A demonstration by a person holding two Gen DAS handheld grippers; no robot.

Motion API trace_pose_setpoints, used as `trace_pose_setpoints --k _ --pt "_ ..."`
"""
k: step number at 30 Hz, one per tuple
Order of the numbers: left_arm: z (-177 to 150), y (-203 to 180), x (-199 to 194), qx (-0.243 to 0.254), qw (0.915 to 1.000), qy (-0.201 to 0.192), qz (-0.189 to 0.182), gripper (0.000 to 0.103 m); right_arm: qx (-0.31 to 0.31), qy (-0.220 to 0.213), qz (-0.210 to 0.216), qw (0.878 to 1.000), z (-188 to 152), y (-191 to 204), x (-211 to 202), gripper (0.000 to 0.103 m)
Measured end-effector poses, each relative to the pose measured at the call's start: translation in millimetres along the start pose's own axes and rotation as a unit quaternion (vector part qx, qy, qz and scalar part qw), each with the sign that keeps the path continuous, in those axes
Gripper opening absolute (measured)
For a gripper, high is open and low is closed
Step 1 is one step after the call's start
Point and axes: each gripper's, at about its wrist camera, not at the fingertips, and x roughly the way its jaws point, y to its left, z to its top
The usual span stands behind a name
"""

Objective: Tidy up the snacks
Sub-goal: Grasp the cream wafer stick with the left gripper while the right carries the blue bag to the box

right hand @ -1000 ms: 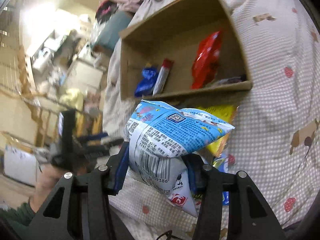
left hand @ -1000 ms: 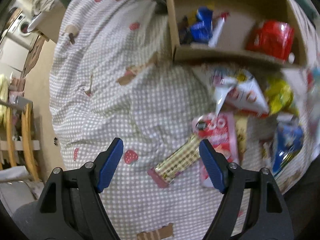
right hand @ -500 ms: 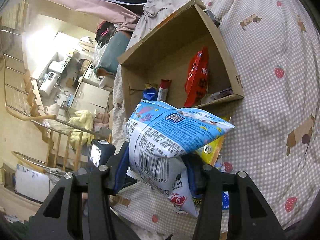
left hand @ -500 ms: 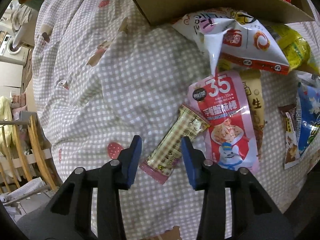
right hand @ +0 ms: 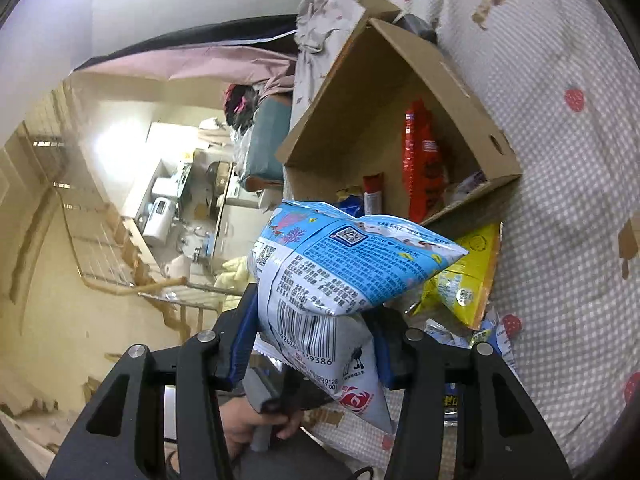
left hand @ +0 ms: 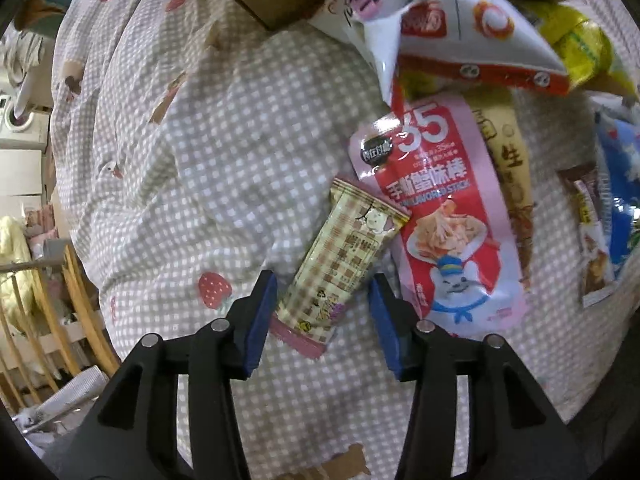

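The left claw [left hand: 322, 308] is pointed almost straight down over a checked snack bar [left hand: 344, 264], whose lower end lies between the blue pads; the jaws have just been opening a little after a quick narrowing, and a sliver of the gingham cloth [left hand: 200, 160] shows on each side of the wrapper, so the pads are not yet pressed on it. For a clean pick, the bar should be centred between the pads, which are best lowered to the cloth and closed across the wrapper's narrow width (the pink packet [left hand: 448, 232] lies just beside the right pad and could be pinched along with it). The right claw [right hand: 312, 336] is clamped on a blue-and-white bag [right hand: 340, 264], held up in the air with the cardboard box [right hand: 460, 92] ahead of it and slightly right. That bag is best carried over the near wall and let go beside the red packet [right hand: 420, 160] already inside, not on the yellow bag [right hand: 464, 276] lying outside the box.
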Motion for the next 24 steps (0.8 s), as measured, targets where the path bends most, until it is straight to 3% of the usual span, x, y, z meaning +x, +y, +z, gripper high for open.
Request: trace_pose_setpoints --k 1,2,5,10,13,15,20,24 --pt "1 0 1 -0.001 1.0000 0.002 -0.003 0.040 0.001 -0.001 -0.002 1.000 0 0 0 0.051" --pt "1 2 1 -0.004 1.0000 0.001 -0.008 0.031 -0.003 0.000 -0.007 1.000 0 2 1 0.051" --pt "4 6 -2 -0.009 0.9999 -0.009 -0.011 0.024 -0.013 0.002 -0.020 1.000 -1 5 4 0.051" --pt "10 21 -29 -0.033 0.9983 -0.043 -0.022 0.023 -0.019 0.002 -0.031 0.999 -3 6 4 0.051" --pt "10 38 -48 -0.071 0.9925 -0.076 -0.064 0.023 -0.023 -0.004 -0.034 0.999 -3 8 4 0.051" --pt "10 51 -65 -0.105 0.9835 -0.112 -0.096 0.023 -0.046 -0.023 -0.058 0.997 -4 16 0 0.051" --pt "11 56 -102 -0.125 0.9683 -0.179 -0.121 0.023 -0.178 -0.081 -0.178 0.964 -10 62 -6 0.051" --pt "14 60 -125 -0.156 0.9544 -0.215 -0.137 0.022 -0.232 -0.112 -0.183 0.949 -15 88 -6 0.051"
